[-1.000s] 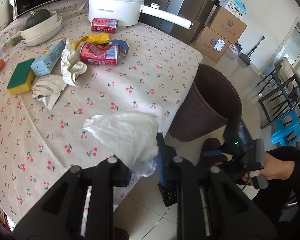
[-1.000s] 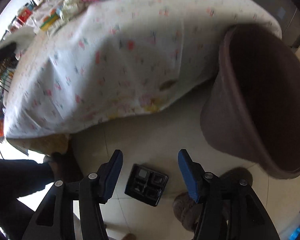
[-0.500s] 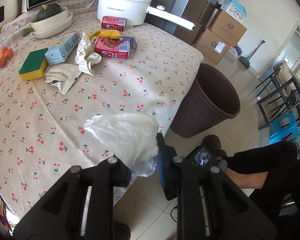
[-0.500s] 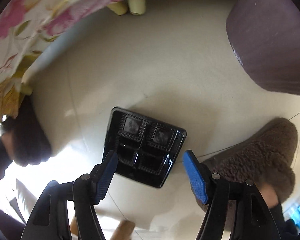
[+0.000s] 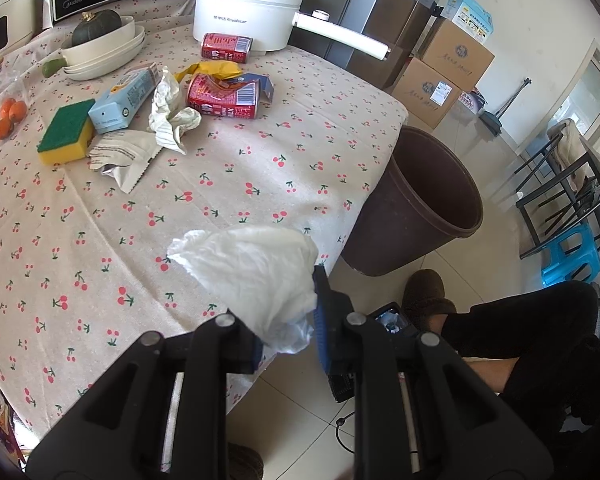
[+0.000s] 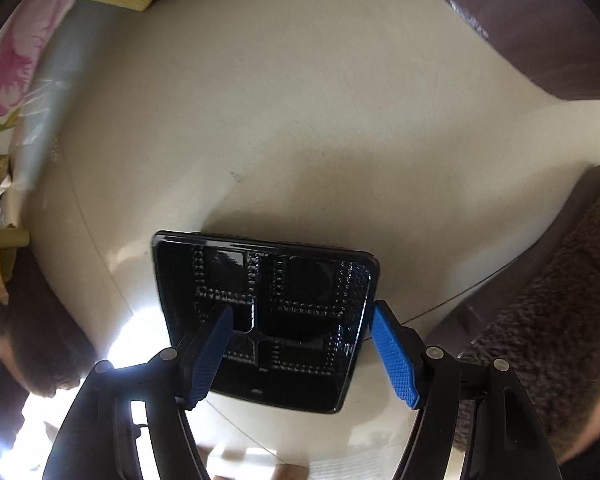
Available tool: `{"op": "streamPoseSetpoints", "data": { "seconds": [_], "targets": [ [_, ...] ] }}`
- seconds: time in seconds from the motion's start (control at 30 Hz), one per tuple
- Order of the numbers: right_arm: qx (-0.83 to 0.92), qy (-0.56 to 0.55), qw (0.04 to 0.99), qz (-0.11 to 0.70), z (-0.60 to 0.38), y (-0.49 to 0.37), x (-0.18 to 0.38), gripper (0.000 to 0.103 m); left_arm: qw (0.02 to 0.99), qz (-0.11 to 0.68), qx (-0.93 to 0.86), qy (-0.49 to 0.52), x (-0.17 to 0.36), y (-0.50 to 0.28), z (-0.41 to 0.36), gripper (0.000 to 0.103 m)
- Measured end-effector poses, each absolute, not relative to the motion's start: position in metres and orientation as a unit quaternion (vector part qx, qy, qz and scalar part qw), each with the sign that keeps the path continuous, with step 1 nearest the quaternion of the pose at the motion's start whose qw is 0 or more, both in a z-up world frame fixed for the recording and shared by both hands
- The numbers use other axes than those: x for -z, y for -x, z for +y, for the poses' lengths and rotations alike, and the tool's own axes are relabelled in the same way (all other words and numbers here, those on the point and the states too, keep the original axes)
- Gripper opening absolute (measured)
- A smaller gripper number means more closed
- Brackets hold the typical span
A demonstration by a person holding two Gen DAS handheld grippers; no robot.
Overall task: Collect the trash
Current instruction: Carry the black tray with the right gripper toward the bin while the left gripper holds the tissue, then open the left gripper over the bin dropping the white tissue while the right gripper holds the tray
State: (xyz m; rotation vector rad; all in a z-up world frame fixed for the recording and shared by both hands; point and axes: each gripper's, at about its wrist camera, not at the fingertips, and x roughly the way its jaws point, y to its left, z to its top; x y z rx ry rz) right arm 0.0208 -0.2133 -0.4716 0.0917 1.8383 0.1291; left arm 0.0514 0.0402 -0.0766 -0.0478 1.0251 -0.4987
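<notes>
At lower centre, the black compartmented plastic tray (image 6: 268,320) is now straddled by the right gripper (image 6: 300,344), fingers released, while crumpled white tissue (image 5: 256,280) is clenched by the left gripper (image 5: 286,332).

A crumpled white tissue (image 5: 256,276) is pinched above the table edge. A glossy black plastic tray (image 6: 268,320) with four ribbed compartments lies flat on the pale floor. Two dented red cans (image 5: 224,96), a blue carton (image 5: 122,102), crumpled paper (image 5: 170,114) and a torn wrapper (image 5: 122,158) lie on the table. The empty brown bin (image 5: 424,208) stands tilted beside it.
</notes>
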Motion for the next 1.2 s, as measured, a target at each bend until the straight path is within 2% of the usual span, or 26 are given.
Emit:
{"op": "streamPoseSetpoints", "data": {
  "seconds": [0.1, 0.13, 0.23, 0.4, 0.57, 0.87, 1.03, 1.2],
  "targets": [
    [-0.054, -0.018, 0.601, 0.797, -0.211, -0.02, 0.478, 0.07, 0.842, 0.484, 0.236, 0.022, 0.076, -0.051, 0.04, 0.022],
    [-0.056, -0.015, 0.6, 0.798, -0.212, -0.021, 0.48, 0.062, 0.842, 0.484, 0.236, 0.022, 0.076, -0.05, 0.04, 0.022],
    [-0.068, -0.005, 0.597, 0.8, -0.211, -0.023, 0.482, 0.057, 0.843, 0.482, 0.236, 0.023, 0.074, -0.05, 0.04, 0.022],
    [-0.073, 0.004, 0.597, 0.799, -0.21, -0.027, 0.457, 0.056, 0.848, 0.476, 0.233, 0.03, 0.071, -0.053, 0.044, 0.022],
    [-0.115, 0.039, 0.634, 0.764, -0.198, -0.048, 0.391, 0.056, 0.855, 0.463, 0.23, 0.035, 0.062, -0.055, 0.044, 0.022],
    [-0.178, 0.067, 0.705, 0.683, -0.195, -0.072, 0.24, 0.056, 0.865, 0.443, 0.231, 0.037, 0.048, -0.062, 0.035, 0.022],
    [-0.157, 0.042, 0.754, 0.636, -0.237, -0.083, 0.159, 0.056, 0.866, 0.439, 0.239, 0.035, 0.044, -0.066, 0.02, 0.022],
    [-0.103, -0.007, 0.791, 0.603, -0.289, -0.098, 0.109, 0.057, 0.861, 0.441, 0.252, 0.028, 0.045, -0.073, -0.009, 0.022]
  ]
}}
